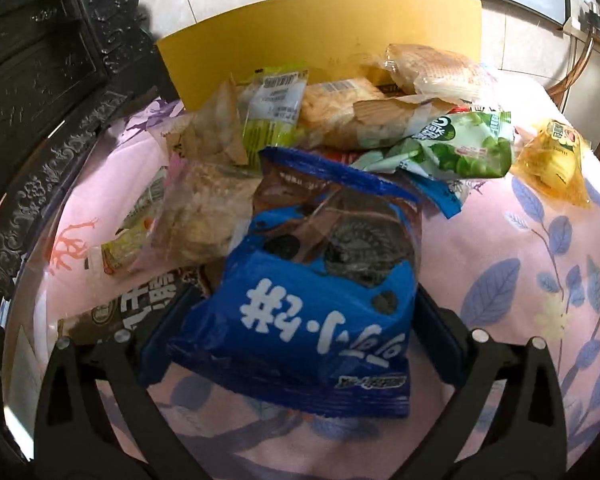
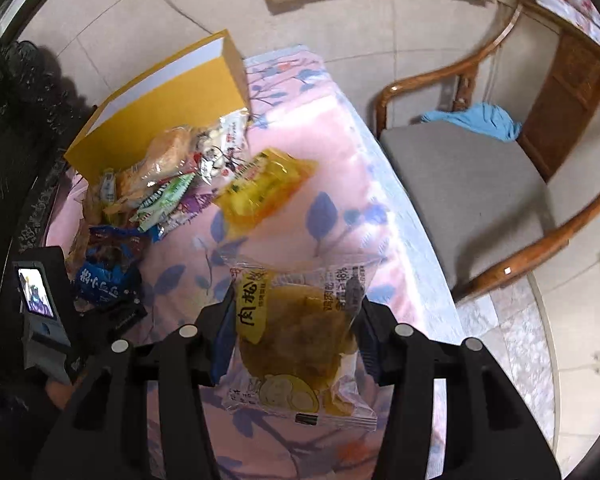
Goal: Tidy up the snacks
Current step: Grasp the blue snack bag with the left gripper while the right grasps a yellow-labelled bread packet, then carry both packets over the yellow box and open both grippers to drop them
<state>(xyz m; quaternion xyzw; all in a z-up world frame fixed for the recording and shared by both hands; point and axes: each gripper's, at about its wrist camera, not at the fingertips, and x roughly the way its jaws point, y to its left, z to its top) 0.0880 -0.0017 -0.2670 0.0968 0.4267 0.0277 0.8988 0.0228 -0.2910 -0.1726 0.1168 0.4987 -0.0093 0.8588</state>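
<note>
My left gripper (image 1: 300, 312) reaches down over the front of the snack pile (image 1: 300, 128), its jaws spread wide on either side of a blue cookie bag (image 1: 324, 320). The bag fills the gap between the two blue pads (image 1: 162, 344), and its edges lie against them, but I cannot tell that they squeeze it; I take the jaws as apart around it. The bag rests on the pink flowered tablecloth (image 1: 500, 300), its far end leaning on the heap.

My right gripper (image 2: 296, 332) is clamped on a clear-wrapped bun (image 2: 300, 332) with a yellow label; both pads press into the sides of the wrapper, and the packet hangs between them over the tablecloth near the table's front.

The rest of the snacks lie heaped toward the back of the table, against a yellow box (image 1: 320, 36) that stands open behind them. In the heap I see a green bag (image 1: 468, 148), pale bread packets (image 1: 432, 68) on top, a yellow-green packet (image 1: 272, 112) and some beige cracker packets (image 1: 204, 216) to the left. A yellow packet (image 1: 552, 164) lies by itself to the right of the pile, apart from the others. A dark packet (image 1: 132, 308) with white lettering sits just beside my left jaw.

Past the table's right edge stands a wooden chair (image 2: 460, 184) with a grey seat and a blue cloth (image 2: 480, 120) on it.
</note>
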